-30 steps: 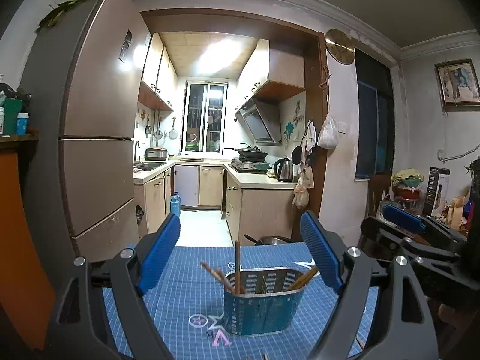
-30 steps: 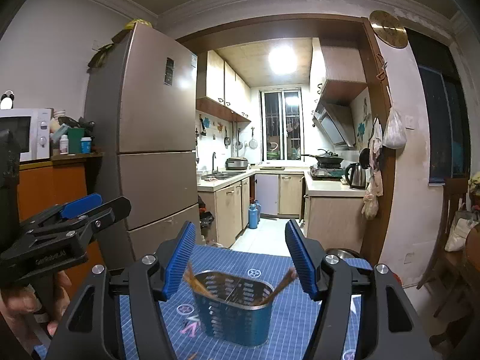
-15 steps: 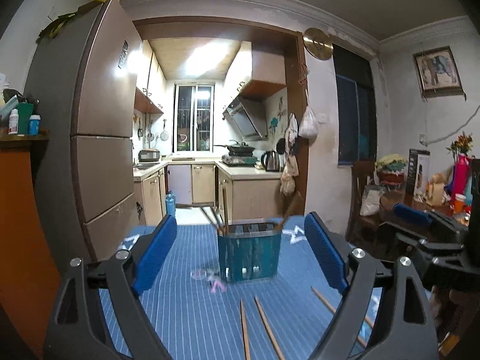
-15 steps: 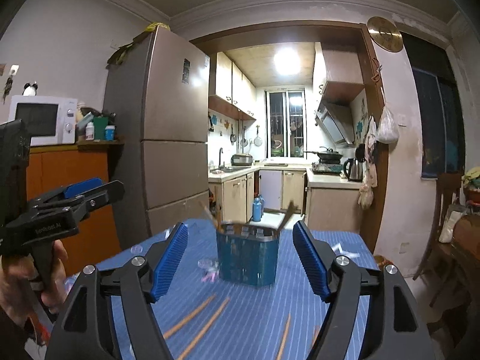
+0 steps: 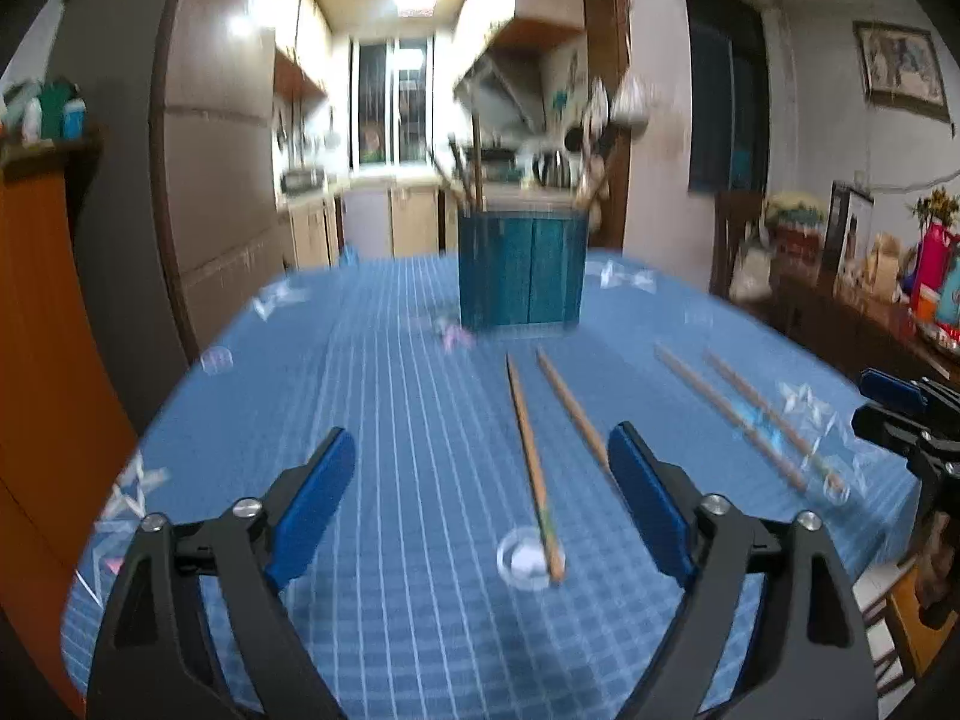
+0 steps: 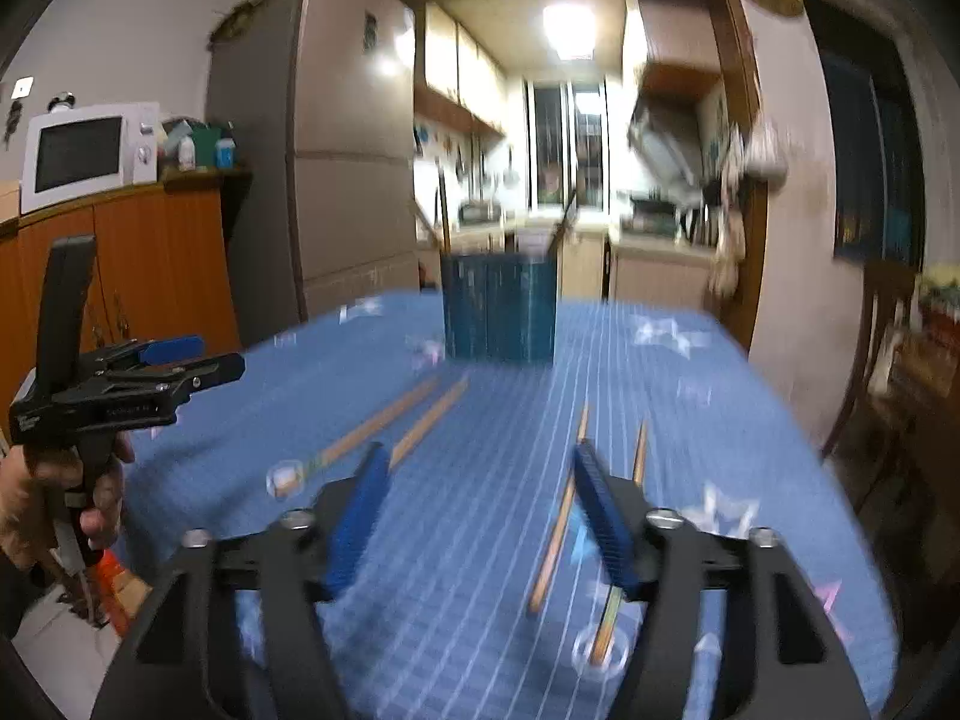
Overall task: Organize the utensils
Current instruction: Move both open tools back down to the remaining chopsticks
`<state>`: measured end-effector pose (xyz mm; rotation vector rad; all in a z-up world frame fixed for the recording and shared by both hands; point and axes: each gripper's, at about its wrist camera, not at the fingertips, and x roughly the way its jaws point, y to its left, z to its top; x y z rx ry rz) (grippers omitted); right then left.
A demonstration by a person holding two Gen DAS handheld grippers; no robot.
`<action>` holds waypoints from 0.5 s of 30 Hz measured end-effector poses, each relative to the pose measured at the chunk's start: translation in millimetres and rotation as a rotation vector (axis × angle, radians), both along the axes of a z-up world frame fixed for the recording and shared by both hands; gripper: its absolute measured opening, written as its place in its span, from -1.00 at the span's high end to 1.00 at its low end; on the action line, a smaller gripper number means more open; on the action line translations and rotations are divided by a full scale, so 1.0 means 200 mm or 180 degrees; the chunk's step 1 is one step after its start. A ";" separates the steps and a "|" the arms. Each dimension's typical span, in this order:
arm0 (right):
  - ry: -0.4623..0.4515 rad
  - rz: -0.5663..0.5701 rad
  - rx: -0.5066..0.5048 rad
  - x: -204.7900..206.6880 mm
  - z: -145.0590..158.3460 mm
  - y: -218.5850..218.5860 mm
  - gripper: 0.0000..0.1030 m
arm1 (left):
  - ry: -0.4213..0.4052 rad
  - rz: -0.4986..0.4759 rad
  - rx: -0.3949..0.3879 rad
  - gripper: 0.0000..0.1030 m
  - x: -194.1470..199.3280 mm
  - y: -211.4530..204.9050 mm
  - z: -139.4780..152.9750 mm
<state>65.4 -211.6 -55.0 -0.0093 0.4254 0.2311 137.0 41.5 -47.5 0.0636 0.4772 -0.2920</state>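
Note:
A teal utensil basket point(image 5: 521, 271) with a few chopsticks standing in it sits at the far middle of the blue checked tablecloth point(image 5: 390, 420); it also shows in the right wrist view point(image 6: 498, 307). Two pairs of wooden chopsticks lie loose on the cloth: one pair point(image 5: 531, 456) ahead of my left gripper point(image 5: 480, 492), the other pair point(image 5: 744, 420) to its right. My left gripper is open and empty above the near cloth. My right gripper point(image 6: 480, 510) is open and empty, with one pair point(image 6: 555, 534) by its right finger and the other pair point(image 6: 399, 420) to the left.
A fridge point(image 6: 348, 168) and an orange cabinet with a microwave point(image 6: 90, 150) stand left of the table. A sideboard with bottles and boxes point(image 5: 888, 276) stands to the right. The kitchen lies beyond the table's far edge. Both views are blurred.
Both grippers have pulled back from the basket and tipped down toward the cloth. The basket now looks farther off, and the loose chopsticks have come into view.

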 end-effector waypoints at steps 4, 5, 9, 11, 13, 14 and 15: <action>0.0307 -0.0041 -0.0022 0.02 -0.15 -0.02 0.35 | 0.0305 -0.0110 0.0158 -0.28 0.03 -0.04 -0.15; 0.0358 -0.0046 -0.0026 0.04 -0.18 -0.02 0.41 | 0.0364 -0.0121 0.0168 -0.26 0.04 -0.04 -0.18; 0.0461 -0.0131 -0.0056 0.09 -0.25 0.00 0.45 | 0.0464 -0.0103 0.0157 -0.22 0.07 -0.02 -0.22; 0.0511 -0.0168 -0.0040 0.11 -0.28 -0.01 0.50 | 0.0520 -0.0112 0.0164 -0.17 0.08 -0.02 -0.24; 0.0528 -0.0201 -0.0045 0.14 -0.29 -0.01 0.52 | 0.0549 -0.0137 0.0192 -0.09 0.09 -0.03 -0.25; 0.0541 -0.0208 -0.0040 0.14 -0.30 -0.01 0.54 | 0.0565 -0.0144 0.0200 -0.09 0.09 -0.04 -0.25; 0.0545 -0.0212 -0.0036 0.15 -0.31 -0.02 0.55 | 0.0585 -0.0155 0.0205 -0.03 0.09 -0.04 -0.26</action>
